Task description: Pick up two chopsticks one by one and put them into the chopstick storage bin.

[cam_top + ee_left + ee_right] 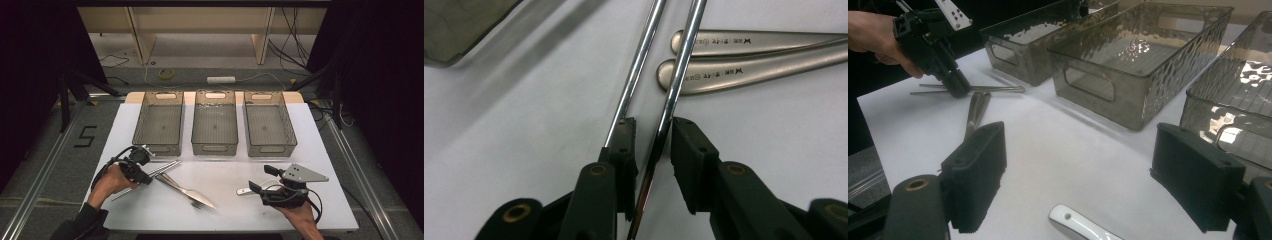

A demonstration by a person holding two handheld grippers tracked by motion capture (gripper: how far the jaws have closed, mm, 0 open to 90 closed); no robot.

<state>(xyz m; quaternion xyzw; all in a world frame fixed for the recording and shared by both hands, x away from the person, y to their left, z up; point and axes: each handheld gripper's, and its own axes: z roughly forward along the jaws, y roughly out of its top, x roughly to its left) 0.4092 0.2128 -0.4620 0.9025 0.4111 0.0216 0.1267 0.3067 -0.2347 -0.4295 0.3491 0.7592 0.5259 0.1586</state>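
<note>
High view, read from left to right: the left gripper (145, 172) sits low over a pair of steel chopsticks (167, 167) lying on the white bench (230, 210), just in front of the leftmost of three clear bins (159, 121). Right of them lie a fork (192, 196) and a matching handle, crossing the chopsticks' line. In the left gripper view the jaws stand narrowed but not clamped: one chopstick (669, 100) runs between the pads, while the other chopstick (634, 70) lies along the outside of the left pad. To do this pick well, the jaws probably ought to straddle both sticks, or commit cleanly to the one, closing square across the shaft so the smooth metal does not roll or skid out. Farther right, the right gripper (260, 181) rests with its jaws wide apart and nothing between them, a white handle (1075, 225) lying on the bench just ahead.
</note>
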